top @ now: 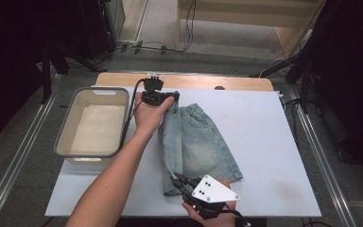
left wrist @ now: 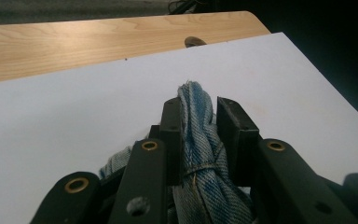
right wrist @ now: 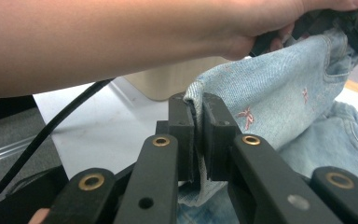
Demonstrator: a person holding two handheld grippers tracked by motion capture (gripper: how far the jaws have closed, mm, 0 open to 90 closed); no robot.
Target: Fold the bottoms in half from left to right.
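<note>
Denim shorts (top: 196,142), pale, soft, pink-flecked: waistband bunched in closed left claw (top: 170,98), hem pinched in closed right claw (top: 178,181), over smooth white surface (top: 274,142).

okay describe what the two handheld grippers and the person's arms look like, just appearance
Both grippers are black, with flat black fingers on linkage bars with brass-coloured rivets. The right gripper carries a grey three-cornered plate with small black dots. A black cable trails from the left gripper. The forearms are bare, no sleeves visible.
</note>
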